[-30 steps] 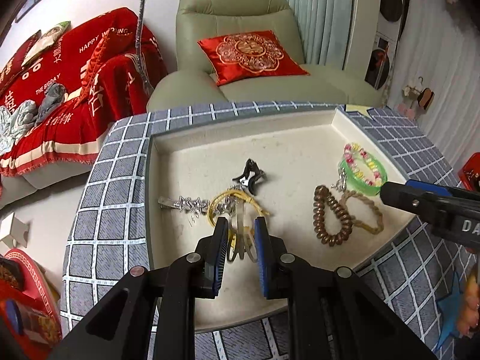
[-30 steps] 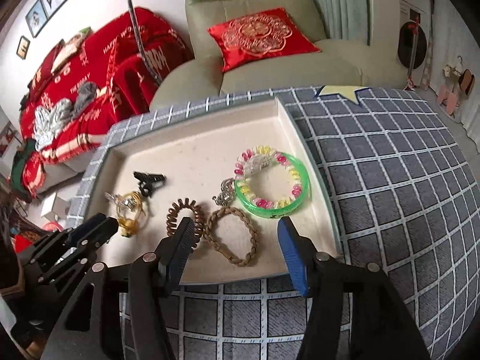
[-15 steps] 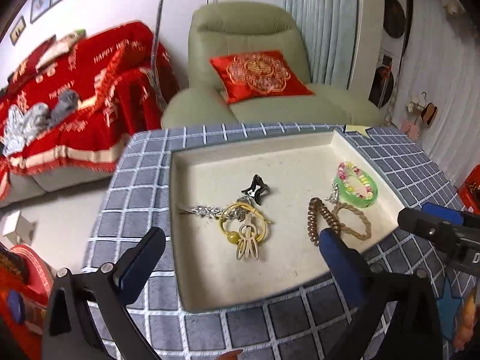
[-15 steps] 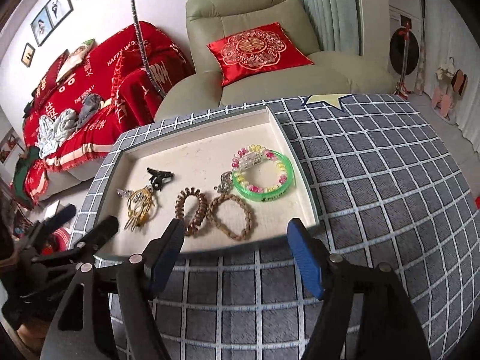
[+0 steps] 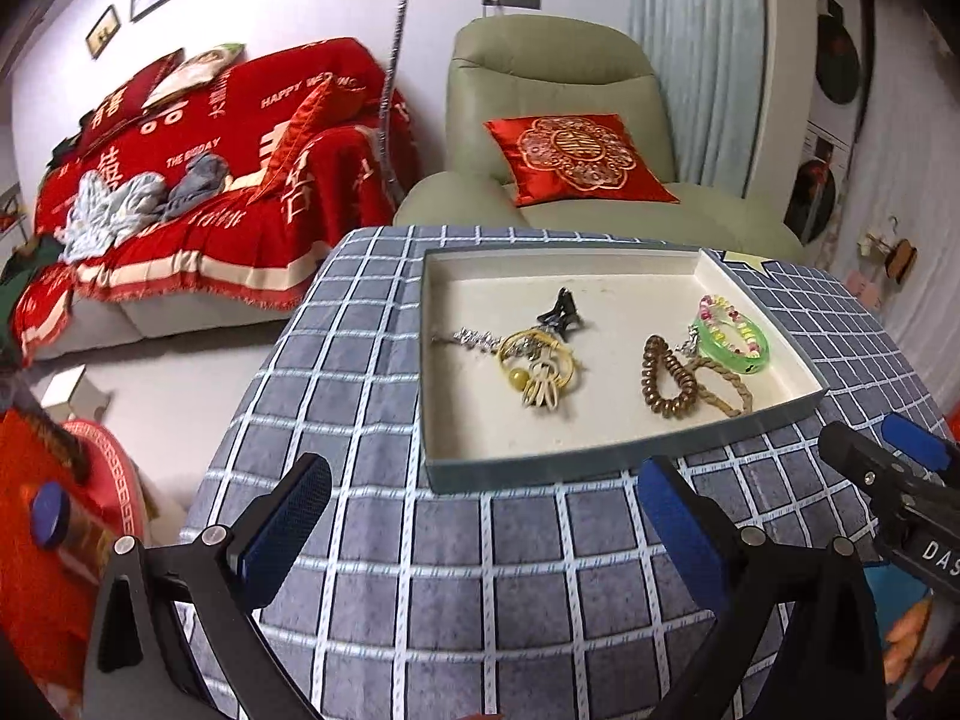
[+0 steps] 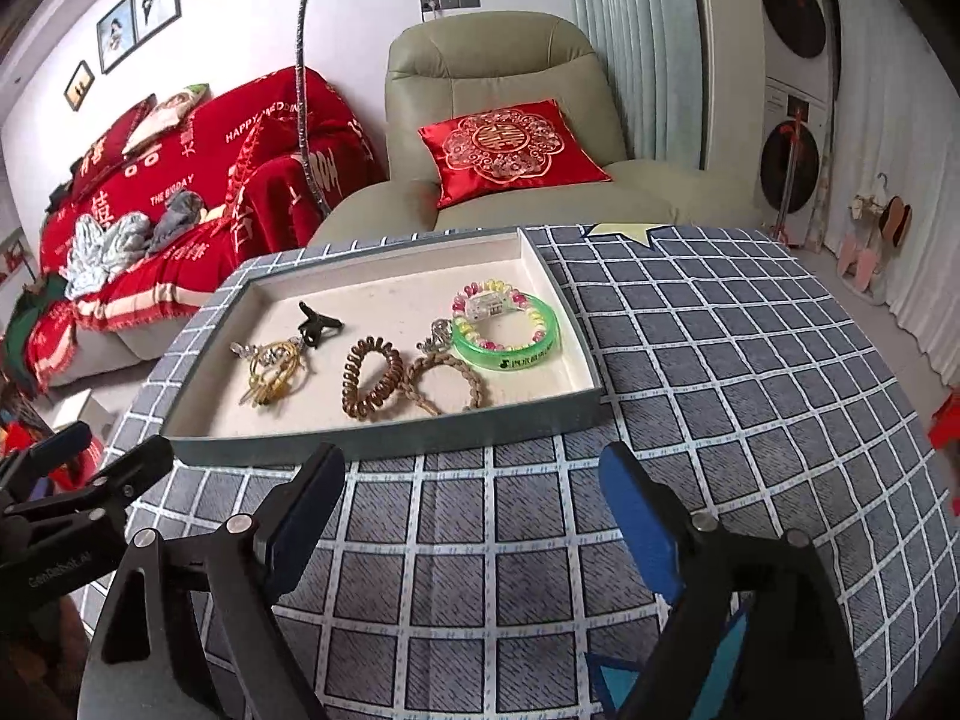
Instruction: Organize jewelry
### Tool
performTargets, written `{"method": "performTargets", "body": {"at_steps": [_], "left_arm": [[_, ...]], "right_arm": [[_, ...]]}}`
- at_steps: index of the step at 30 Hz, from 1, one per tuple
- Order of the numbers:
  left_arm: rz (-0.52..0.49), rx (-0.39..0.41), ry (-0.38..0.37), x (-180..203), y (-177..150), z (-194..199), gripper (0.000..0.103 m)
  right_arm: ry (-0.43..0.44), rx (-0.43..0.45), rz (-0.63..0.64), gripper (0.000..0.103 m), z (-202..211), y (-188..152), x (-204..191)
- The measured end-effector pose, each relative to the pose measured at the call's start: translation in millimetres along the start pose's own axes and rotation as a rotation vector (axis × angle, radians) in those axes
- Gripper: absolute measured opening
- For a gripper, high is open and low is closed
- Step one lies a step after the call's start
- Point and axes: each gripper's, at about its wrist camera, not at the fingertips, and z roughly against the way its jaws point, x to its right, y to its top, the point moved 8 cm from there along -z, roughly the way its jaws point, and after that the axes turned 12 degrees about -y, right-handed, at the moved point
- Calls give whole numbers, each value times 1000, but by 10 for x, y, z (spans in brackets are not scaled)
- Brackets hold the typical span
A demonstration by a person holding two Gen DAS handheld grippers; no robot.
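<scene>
White words can be read on the red blanket that is spread over the sofa: "HAPPY WEDDING" and "THE BIG DAY", with big Chinese signs beside them. A gold Chinese sign is sewn in the middle of the red cushion on the green armchair. Dark letters are printed on the green bangle, but they are too small to be read. "DAS" is seen in white on the black body of the right gripper in the left wrist view. "GenRobot.ai" is seen on the left gripper in the right wrist view.

The jewelry is kept in a flat tray with a cream inside and grey-blue walls. The tray is set on the bench, which is covered by a blue cloth with white squares. A yellow star is seen on the cloth behind the tray.

On the left side of the tray a gold ring bunch is laid, with a yellow bead and a pale tassel. A silver sparkly clip is touching it, and a small black claw clip is just behind it. On the right side a brown coil hair tie is laid beside a braided brown band. The green bangle is laid behind them, with a pink and yellow bead bracelet on top of it.

Both grippers are held over the cloth in front of the tray. The jaws of the left one are wide open and nothing is between them. The jaws of the right one have just been opening, and nothing is held there.
</scene>
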Motion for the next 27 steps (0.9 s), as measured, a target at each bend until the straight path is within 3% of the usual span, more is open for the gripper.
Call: {"method": "performTargets", "body": {"at_steps": [27], "left_arm": [[4, 23, 36, 37, -111, 149, 103]], "right_arm": [[-16, 27, 36, 89, 141, -48, -45]]}}
